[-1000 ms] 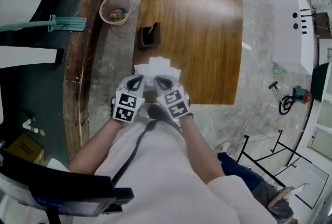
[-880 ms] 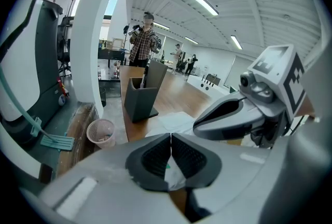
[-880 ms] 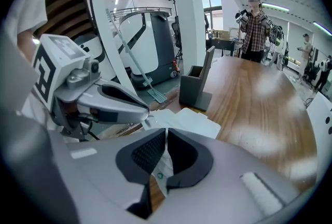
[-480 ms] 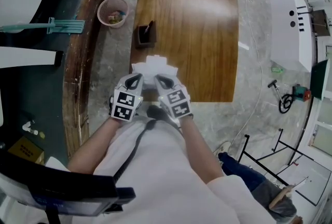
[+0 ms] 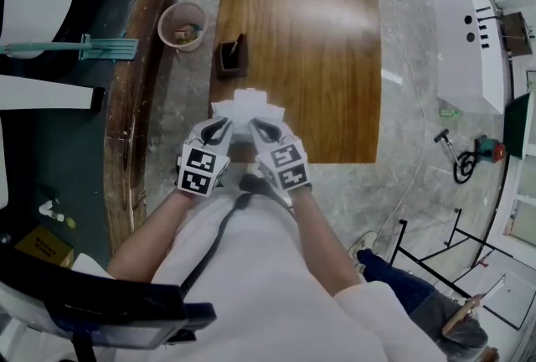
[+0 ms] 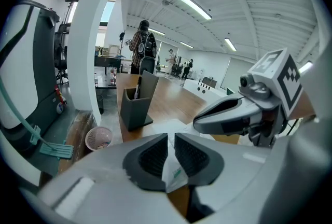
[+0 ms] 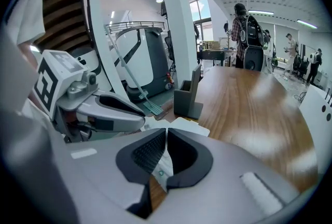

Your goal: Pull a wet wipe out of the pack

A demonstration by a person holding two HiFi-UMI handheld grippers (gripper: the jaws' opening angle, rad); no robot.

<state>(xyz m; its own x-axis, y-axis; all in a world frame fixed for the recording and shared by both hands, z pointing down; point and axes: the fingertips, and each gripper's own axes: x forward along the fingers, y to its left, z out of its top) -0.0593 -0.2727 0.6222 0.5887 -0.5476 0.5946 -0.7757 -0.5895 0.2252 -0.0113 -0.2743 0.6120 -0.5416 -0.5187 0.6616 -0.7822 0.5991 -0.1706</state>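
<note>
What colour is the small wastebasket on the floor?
The wastebasket is pink, clearest in the head view.

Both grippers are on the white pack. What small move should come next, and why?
Probably the left gripper should finish letting go and take a fresh hold on the wet wipe pack. Its jaws are opening with the pack's white, green-printed edge between them, while the right gripper is clamped on another edge, so the pack looks steadied for a regrip.

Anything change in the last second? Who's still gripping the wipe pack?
Left gripper jaws are opening, easing off the wipe pack edge that sits between them. Right gripper stays shut on the pack. Both remain at the table edge, and nothing else moved.
</note>
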